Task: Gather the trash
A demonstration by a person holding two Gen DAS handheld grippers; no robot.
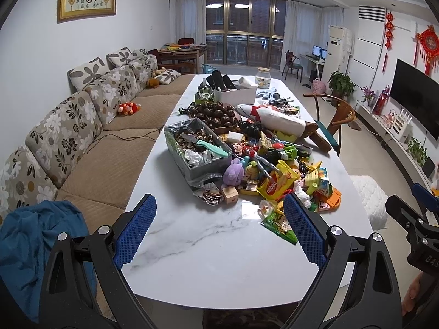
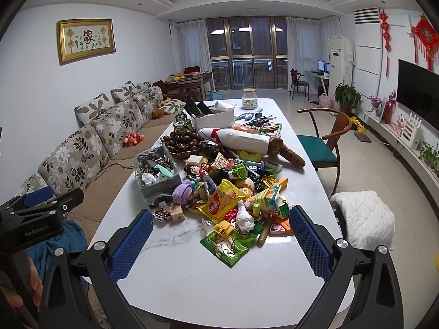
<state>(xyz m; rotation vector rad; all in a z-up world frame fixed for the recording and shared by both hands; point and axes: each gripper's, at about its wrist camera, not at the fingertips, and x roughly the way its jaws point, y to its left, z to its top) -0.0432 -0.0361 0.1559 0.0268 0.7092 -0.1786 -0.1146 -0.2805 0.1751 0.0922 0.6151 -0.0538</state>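
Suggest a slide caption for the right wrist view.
Open right hand-held gripper hovering before a green snack wrapper on a cluttered white marble table.

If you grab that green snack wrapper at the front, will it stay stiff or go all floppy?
Probably floppy: the green snack wrapper lies flat and crinkled on the table. It looks thin and empty, so likely very light. Its glossy film may slip between the pads.

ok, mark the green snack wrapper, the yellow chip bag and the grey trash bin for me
green snack wrapper (image 2: 229, 246), right wrist view, middle of the flat printed face.
yellow chip bag (image 2: 219, 205), right wrist view, front face by the red label.
grey trash bin (image 1: 204, 170), left wrist view, near outer wall below the rim.
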